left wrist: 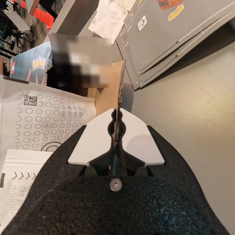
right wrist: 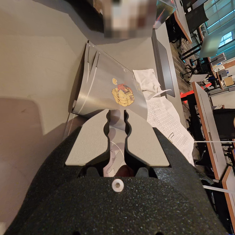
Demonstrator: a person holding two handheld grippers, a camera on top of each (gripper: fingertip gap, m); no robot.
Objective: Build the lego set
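Left wrist view: jaws pinch a thin brown cardboard flap (left wrist: 120, 91); right jaws part-open, unloaded.

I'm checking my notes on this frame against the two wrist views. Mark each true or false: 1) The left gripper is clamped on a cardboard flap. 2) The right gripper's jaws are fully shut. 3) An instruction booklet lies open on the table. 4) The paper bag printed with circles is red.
1) True: the left gripper has its fingers closed on the thin edge of the brown cardboard flap.
2) False: the right gripper shows a clear gap between its fingers, above the grey instruction booklet.
3) True: its pages lie open on the table.
4) False: the paper bag is white with grey circles.
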